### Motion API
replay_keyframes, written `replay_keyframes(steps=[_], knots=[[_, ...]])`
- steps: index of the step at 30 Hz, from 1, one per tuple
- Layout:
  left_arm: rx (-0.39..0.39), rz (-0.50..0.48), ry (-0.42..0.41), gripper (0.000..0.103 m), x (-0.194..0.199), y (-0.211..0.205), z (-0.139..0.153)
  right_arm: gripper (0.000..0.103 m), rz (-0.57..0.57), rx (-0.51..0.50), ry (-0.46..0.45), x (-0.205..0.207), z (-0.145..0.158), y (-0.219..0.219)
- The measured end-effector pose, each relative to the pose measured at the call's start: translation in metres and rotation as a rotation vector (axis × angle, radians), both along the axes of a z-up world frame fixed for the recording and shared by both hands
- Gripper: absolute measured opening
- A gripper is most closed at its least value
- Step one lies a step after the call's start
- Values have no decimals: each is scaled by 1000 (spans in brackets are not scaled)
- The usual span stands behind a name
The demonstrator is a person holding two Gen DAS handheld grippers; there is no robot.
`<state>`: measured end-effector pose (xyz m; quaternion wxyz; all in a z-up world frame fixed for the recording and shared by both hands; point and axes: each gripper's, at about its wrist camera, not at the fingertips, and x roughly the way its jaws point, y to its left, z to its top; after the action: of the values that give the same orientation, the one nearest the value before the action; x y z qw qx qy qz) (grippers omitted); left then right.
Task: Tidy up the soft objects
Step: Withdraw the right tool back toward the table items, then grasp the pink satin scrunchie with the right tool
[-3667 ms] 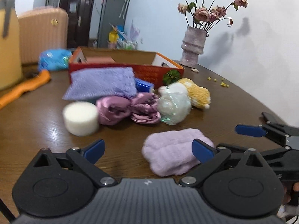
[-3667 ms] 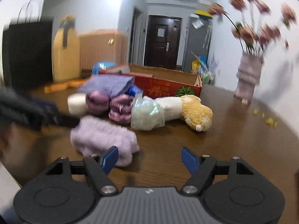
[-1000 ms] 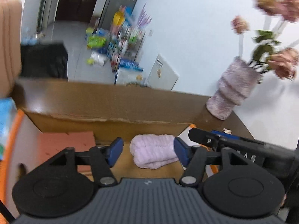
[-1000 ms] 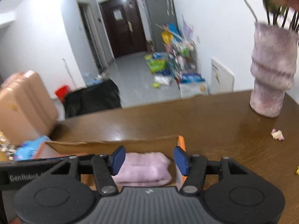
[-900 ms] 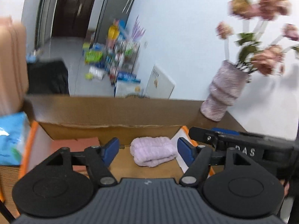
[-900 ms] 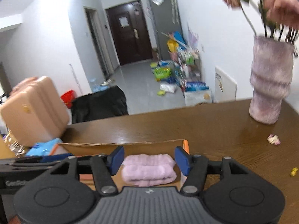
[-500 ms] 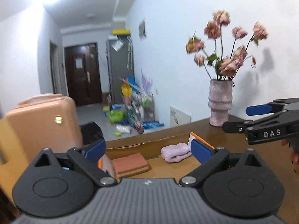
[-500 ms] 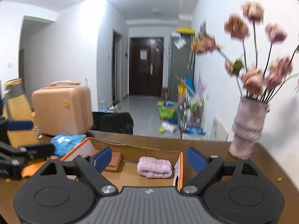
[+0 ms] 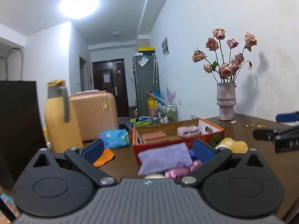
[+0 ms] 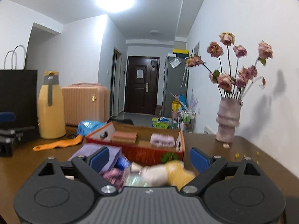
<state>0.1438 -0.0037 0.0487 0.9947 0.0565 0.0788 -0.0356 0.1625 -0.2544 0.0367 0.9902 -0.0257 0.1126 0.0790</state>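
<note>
Hovering above the pile, the left gripper (image 9: pixel 147 150) and right gripper (image 10: pixel 148 157) both stand spread wide, holding nothing. 1 lilac towel roll (image 10: pixel 162 139) already lies inside the red box (image 10: pixel 142 154). The purple cloth (image 9: pixel 164 158) and yellow plush (image 10: pixel 179 171) sit just before it. Recommended: descend squarely, pinch 1 item at its middle, avoid snagging neighbours.

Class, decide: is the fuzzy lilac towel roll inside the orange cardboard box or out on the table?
Inside. The lilac towel roll lies on the floor of the orange box, beside its right wall, below the rim.
</note>
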Motion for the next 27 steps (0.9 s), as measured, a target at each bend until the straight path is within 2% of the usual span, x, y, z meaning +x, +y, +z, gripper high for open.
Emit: replay_keyframes(steps=[6,10,15,27], knots=[[-36,6,88,103,-35,10,-23,93,-27,171,83,-46,-38,7],[-58,22,151,103,-51,16,-40,92,-15,178,130,-71,-57,19],[-65,33,169,103,-60,19,-48,91,30,172,172,-88,-71,32],[-81,26,202,103,-36,26,-53,85,31,136,175,-61,-65,39]])
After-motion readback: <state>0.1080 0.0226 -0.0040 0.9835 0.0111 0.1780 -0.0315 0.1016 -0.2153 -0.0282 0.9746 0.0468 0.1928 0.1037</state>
